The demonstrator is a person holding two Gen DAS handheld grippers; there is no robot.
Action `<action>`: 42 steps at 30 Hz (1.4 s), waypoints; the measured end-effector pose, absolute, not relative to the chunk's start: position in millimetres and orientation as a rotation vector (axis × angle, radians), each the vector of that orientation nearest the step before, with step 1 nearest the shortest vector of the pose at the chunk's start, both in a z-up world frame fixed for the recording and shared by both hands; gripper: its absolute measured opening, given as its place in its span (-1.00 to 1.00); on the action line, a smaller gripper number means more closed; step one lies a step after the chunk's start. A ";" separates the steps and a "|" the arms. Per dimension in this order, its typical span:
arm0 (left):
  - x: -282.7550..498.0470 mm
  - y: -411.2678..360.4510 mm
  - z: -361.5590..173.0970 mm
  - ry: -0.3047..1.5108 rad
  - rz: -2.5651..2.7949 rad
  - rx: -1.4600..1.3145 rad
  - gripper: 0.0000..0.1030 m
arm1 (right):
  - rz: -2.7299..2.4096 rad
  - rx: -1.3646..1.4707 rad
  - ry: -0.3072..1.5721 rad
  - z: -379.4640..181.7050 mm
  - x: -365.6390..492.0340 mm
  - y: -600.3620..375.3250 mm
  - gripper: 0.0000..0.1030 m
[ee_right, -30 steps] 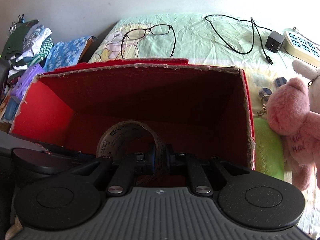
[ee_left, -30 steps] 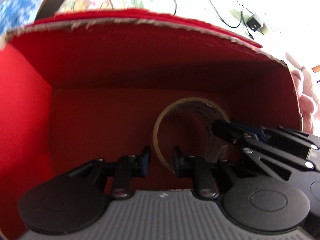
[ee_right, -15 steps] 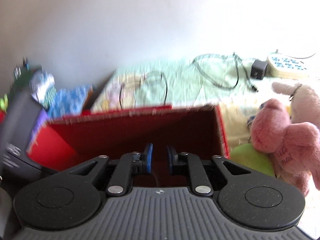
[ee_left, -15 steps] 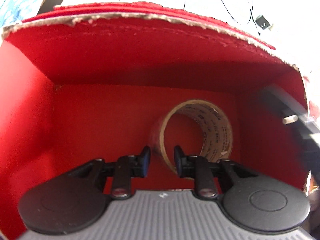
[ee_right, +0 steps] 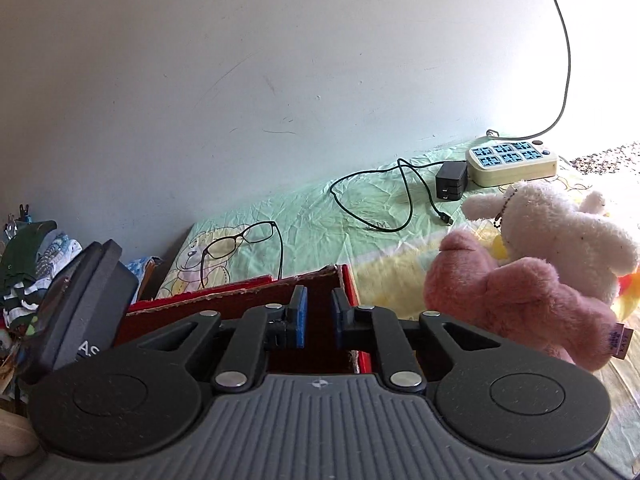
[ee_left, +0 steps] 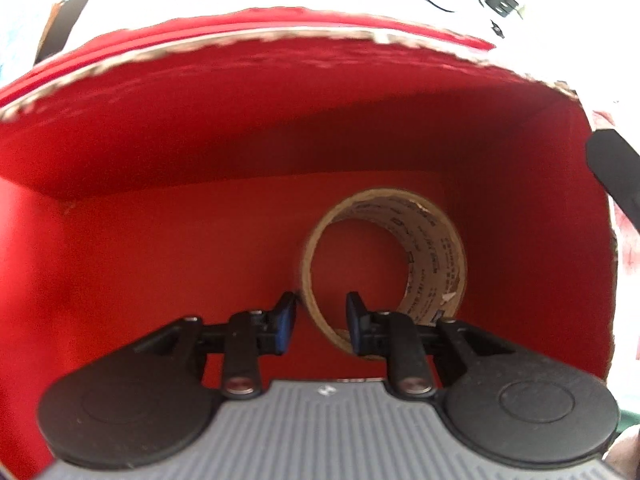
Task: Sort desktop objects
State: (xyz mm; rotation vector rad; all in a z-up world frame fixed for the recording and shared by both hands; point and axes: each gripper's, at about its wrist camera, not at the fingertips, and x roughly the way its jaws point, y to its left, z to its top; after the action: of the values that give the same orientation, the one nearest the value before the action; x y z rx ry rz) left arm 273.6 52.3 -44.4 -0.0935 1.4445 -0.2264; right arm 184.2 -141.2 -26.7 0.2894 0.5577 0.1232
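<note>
Seen from above in the left wrist view, a brown-cored roll of clear tape [ee_left: 436, 248] lies low inside the red cardboard box [ee_left: 280, 120]. My left gripper [ee_left: 320, 316] points down into the box. Its jaws are closing, and the roll's near wall sits between the blue pads, gripped. My right gripper [ee_right: 319, 316] hangs above the box's right end [ee_right: 240, 292]. Its jaws are closing with a narrow gap and nothing between them. A black part of the right gripper [ee_left: 612, 168] shows at the box's right wall.
On the green bedsheet beyond the box lie black glasses [ee_right: 240, 248], a charger with cable [ee_right: 452, 186] and a power strip [ee_right: 512, 160]. A pink plush [ee_right: 520, 304] and a white plush [ee_right: 552, 232] sit right of the box. Folded clothes [ee_right: 28, 272] are piled at left.
My right gripper has let go of the tape roll, risen out of the box and tilted up toward the wall. My left gripper kept the roll and shifted slightly inside the box.
</note>
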 end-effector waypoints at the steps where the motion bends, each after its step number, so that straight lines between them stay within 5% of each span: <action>1: 274.0 49.4 -44.3 1.448 -0.234 -0.092 -0.57 | 0.120 0.299 0.550 -27.7 181.9 -141.9 -0.85; 4: 274.9 42.4 -43.6 1.453 -0.246 -0.086 -0.57 | 0.080 0.307 0.496 -26.5 172.6 -143.6 -0.72; 22: 260.6 21.5 -35.8 1.411 -0.264 -0.022 -0.51 | 0.064 0.343 0.522 -33.0 179.2 -152.5 -0.72; 30: 255.0 35.6 -18.7 1.309 -0.191 -0.065 0.18 | 0.108 0.319 0.525 -32.2 180.3 -148.5 -0.72; 42: 257.2 57.0 -11.5 1.211 -0.115 -0.019 0.22 | 0.110 0.325 0.533 -33.7 182.2 -148.6 -0.71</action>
State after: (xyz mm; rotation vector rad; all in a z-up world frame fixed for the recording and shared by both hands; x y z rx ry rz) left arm 257.2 57.0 -11.5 -0.0187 1.2107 -0.1150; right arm 182.2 -148.6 -33.7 0.3252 0.5332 0.1096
